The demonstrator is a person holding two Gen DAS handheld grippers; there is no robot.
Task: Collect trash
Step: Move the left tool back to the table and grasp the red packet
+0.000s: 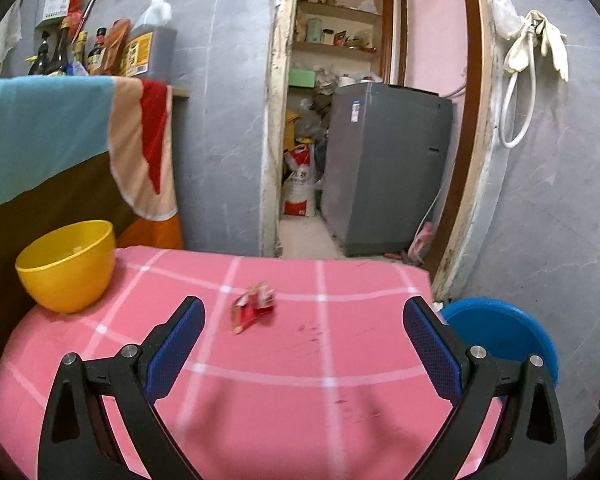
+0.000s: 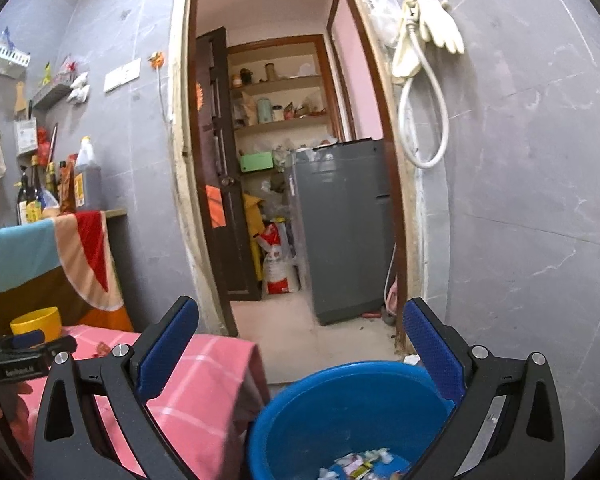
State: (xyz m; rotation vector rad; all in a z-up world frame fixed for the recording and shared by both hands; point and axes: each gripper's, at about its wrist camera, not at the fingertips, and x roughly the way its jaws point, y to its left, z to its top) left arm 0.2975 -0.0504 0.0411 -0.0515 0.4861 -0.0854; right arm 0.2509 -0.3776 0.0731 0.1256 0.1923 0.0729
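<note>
Wrapper (image 1: 253, 306) lies on the pink cloth (image 1: 340, 360), ahead of my left gripper (image 1: 300, 316) and left of its centreline, long axis slanting. Fingers spread wide, empty. My right gripper (image 2: 300, 316), likewise wide and empty, hangs over the blue bucket (image 2: 320, 408).

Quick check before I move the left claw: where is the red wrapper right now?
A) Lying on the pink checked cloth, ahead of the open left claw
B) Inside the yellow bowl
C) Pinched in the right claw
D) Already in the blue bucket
A: the red wrapper lies loose on the pink checked cloth, ahead of the open left claw, apart from the yellow bowl.
</note>
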